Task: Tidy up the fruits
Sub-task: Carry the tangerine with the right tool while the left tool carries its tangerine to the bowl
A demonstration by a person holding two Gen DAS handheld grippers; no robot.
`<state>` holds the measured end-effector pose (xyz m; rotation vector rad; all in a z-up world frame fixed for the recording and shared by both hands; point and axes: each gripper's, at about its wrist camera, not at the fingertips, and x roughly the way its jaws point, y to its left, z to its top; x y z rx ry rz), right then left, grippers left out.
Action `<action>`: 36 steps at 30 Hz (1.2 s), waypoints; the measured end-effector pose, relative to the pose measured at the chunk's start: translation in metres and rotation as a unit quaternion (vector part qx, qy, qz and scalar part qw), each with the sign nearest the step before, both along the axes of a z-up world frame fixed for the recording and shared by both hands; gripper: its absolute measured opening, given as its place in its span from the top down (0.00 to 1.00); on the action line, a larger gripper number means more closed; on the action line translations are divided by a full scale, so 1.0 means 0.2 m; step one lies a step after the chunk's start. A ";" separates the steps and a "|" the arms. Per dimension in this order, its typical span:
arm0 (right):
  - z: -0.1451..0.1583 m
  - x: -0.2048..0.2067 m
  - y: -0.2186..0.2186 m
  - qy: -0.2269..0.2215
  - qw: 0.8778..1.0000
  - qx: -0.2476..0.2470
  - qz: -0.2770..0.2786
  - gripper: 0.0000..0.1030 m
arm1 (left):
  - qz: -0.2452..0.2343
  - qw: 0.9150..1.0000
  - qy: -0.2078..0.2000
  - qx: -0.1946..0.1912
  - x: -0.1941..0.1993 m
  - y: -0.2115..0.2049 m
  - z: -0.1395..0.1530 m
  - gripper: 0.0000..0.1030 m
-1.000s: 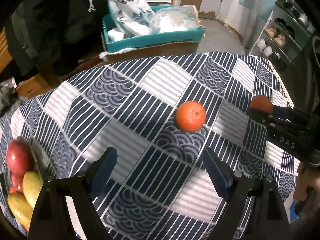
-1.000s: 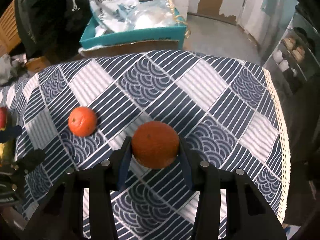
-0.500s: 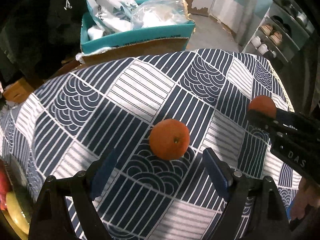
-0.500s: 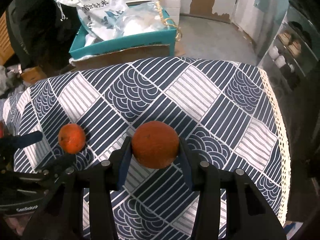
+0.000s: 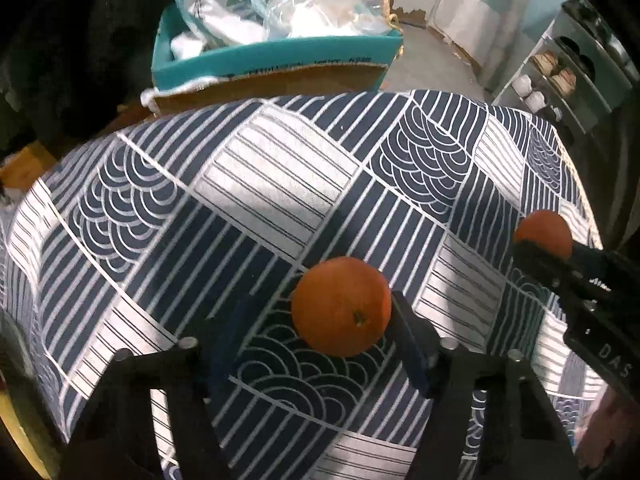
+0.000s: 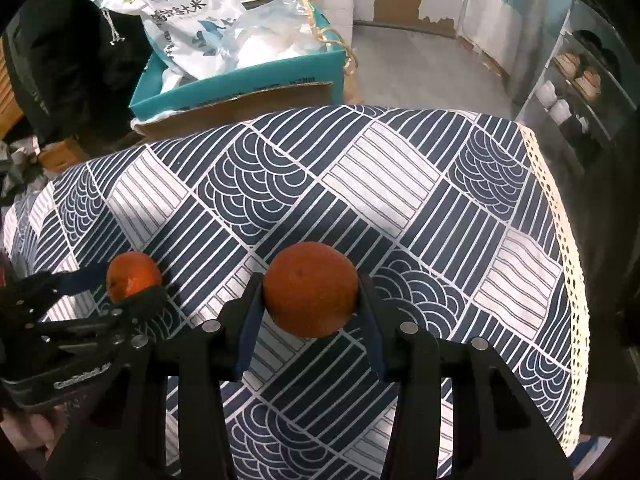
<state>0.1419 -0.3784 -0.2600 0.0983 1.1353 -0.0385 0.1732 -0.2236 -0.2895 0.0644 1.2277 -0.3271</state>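
Left gripper (image 5: 320, 328) is down over the cloth with its jaws just closing in, and there's an orange (image 5: 341, 306) sitting right between them. The right-hand finger (image 5: 412, 340) looks to be against the fruit's side, but the left-hand finger (image 5: 228, 340) is blurred and stands a little clear of it, so that's not a full grip. The fruit rests on the cloth, on a wave-pattern patch. Over to the right gripper (image 6: 310, 312): clenched tight on a second orange (image 6: 310, 290), both fingers pressed to its flanks. From the left camera that same held orange (image 5: 544, 234) shows at the far right, pinched in the dark fingers near the table's edge. From the right camera the left gripper (image 6: 132, 288) comes in from the lower left, its two fingers straddling the first orange (image 6: 134, 276), one behind it, one in front. So the two fruits sit near each other, side by side. Underneath, a tablecloth (image 6: 380, 184) in navy and white, stripes and wave squares, with a lace trim (image 6: 560, 208) down its right edge. Beyond the far edge, a teal box (image 6: 240, 80) stuffed with plastic bags, a printed white sack (image 6: 188, 20) leaning in it. Far right, shelves (image 6: 580, 80) holding shoes.
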 end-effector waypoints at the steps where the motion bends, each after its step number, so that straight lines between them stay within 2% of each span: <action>1: 0.00 0.00 0.00 -0.001 1.000 -0.001 0.001 0.57 | -0.003 1.000 0.003 -0.011 0.00 0.00 0.00 0.44; 2: 0.00 0.00 0.00 -0.001 1.000 -0.002 0.001 0.57 | -0.004 1.000 0.006 -0.018 0.00 0.00 0.00 0.53; 3: 0.01 0.00 0.01 -0.001 1.000 -0.002 0.001 0.57 | -0.005 1.000 0.009 -0.024 -0.01 0.00 0.00 0.55; 6: 0.01 0.00 0.02 -0.003 1.000 -0.004 0.002 0.57 | -0.004 1.000 -0.003 -0.001 -0.03 -0.01 0.02 0.55; 20: 0.18 -0.06 0.09 -0.034 0.999 -0.022 0.017 0.57 | 0.018 0.999 -0.024 -0.015 -0.11 0.12 0.20 0.56; 36: 0.43 -0.17 0.21 -0.075 0.996 -0.012 0.046 0.57 | 0.032 0.998 -0.058 -0.022 -0.27 0.29 0.48 0.56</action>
